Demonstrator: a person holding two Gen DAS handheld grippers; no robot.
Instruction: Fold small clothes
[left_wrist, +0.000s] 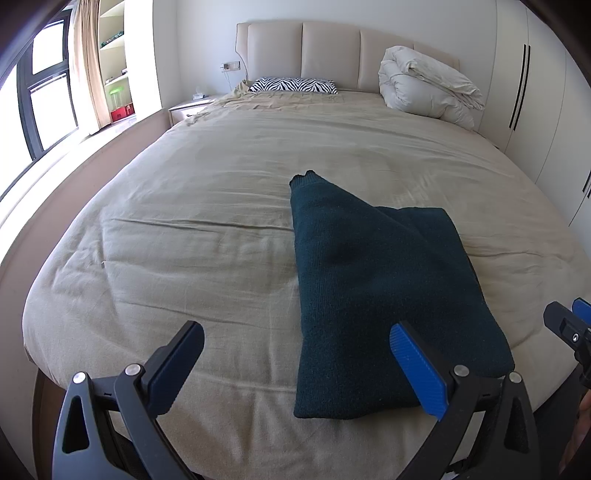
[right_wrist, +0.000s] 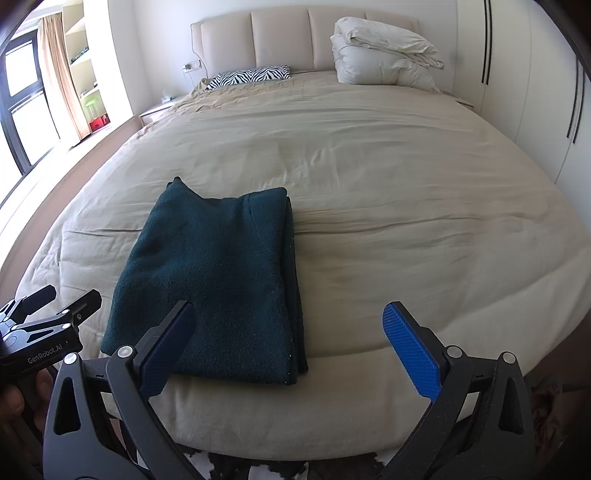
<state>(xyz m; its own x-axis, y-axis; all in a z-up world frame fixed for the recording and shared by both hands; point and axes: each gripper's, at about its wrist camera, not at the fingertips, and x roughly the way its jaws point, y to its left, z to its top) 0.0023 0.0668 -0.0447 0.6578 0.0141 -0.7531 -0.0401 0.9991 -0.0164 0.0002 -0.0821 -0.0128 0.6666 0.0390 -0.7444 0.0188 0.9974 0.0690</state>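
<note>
Sweater (right_wrist: 218, 280), dark teal knit, lies folded on the bed (right_wrist: 388, 184) near its foot edge. In my right wrist view it sits lower left of centre; in my left wrist view, lower right of centre (left_wrist: 373, 295). Long axis runs from the near edge toward the headboard (right_wrist: 280, 40). One narrow end, a sleeve or corner, I can't tell which, pokes out at the far end, pointing up-frame and slightly left.

Writing: "GenRobot.AI" in white on the left gripper's body, lower left of the right wrist view. No other legible text.

Left gripper (left_wrist: 295, 365): jaws spread wide, holding nothing; the blue-padded finger overlaps the sweater's near left part in frame, contact unclear.

Right gripper (right_wrist: 290, 345): jaws spread wide, empty, with the sweater's near right corner between them in frame.

Zebra pillow (right_wrist: 249, 76) and bundled duvet (right_wrist: 380, 55) up at the headboard.
</note>
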